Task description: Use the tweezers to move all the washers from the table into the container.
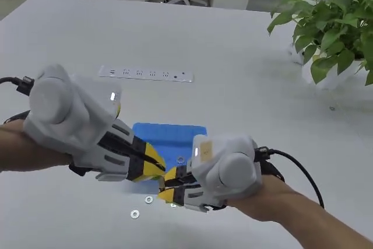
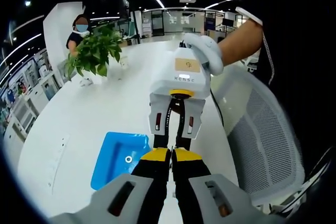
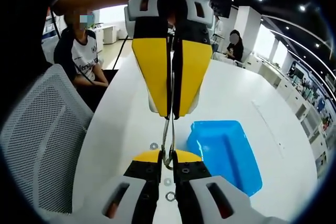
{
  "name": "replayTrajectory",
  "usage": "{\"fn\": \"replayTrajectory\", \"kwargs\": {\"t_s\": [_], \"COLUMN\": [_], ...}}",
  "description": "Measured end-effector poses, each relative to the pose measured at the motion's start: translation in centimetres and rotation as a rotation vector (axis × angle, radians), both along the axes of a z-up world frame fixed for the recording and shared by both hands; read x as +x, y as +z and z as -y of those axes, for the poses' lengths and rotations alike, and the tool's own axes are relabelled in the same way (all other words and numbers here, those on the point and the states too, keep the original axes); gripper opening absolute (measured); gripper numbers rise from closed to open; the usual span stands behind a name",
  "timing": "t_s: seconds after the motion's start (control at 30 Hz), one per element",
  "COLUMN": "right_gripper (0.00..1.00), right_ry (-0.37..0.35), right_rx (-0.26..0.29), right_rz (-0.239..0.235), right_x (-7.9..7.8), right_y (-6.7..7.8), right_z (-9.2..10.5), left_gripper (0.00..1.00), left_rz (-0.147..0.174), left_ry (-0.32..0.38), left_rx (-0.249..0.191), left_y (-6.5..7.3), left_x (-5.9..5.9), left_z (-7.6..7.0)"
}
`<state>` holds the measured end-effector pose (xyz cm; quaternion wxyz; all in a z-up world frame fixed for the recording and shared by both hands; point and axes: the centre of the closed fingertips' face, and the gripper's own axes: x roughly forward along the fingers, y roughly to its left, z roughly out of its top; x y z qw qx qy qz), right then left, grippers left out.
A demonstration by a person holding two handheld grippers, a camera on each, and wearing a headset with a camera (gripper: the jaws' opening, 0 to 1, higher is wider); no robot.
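Thin metal tweezers (image 3: 167, 132) run between my two grippers, which meet tip to tip. My left gripper (image 3: 170, 114) comes in from the top of the right gripper view, its yellow jaws shut on the tweezers' upper part. My right gripper (image 3: 167, 157) has its jaws close together around the tweezers' lower end. In the head view the left gripper (image 1: 155, 164) and right gripper (image 1: 166, 182) touch just in front of the blue container (image 1: 163, 135), which holds one washer (image 1: 180, 160). Three washers (image 1: 135, 214) lie on the white table below the jaws.
A white power strip (image 1: 145, 74) lies beyond the container. A potted plant (image 1: 329, 27) stands at the far right of the table. A mesh chair (image 2: 262, 140) is beside the table's near edge. People sit further back in the room.
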<state>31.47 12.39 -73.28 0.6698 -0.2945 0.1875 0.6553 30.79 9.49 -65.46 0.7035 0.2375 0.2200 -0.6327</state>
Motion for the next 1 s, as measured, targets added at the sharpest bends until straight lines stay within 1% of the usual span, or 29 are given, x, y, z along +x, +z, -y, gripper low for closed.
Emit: {"fn": "replayTrajectory", "kwargs": {"t_s": [0.3,0.53,0.8,1.0], "right_gripper": [0.10,0.10,0.10,0.10], "right_ry": [-0.013,-0.024,-0.029,-0.033], "right_rx": [0.009,0.012,0.010,0.013], "right_rz": [0.025,0.038,0.051,0.047], "right_x": [1.8,3.2,4.8,5.8], "right_y": [1.1,1.6,1.6,1.2], "right_z": [0.1,0.2,0.1,0.1], "left_gripper": [0.05,0.05,0.05,0.05], "left_rz": [0.028,0.041,0.057,0.061], "left_ry": [-0.008,-0.008,-0.007,-0.005], "left_rx": [-0.002,-0.005,-0.003,0.004], "left_y": [1.1,1.5,1.6,1.1], "left_x": [1.6,2.8,4.3,5.2], "left_z": [0.2,0.2,0.1,0.1]}}
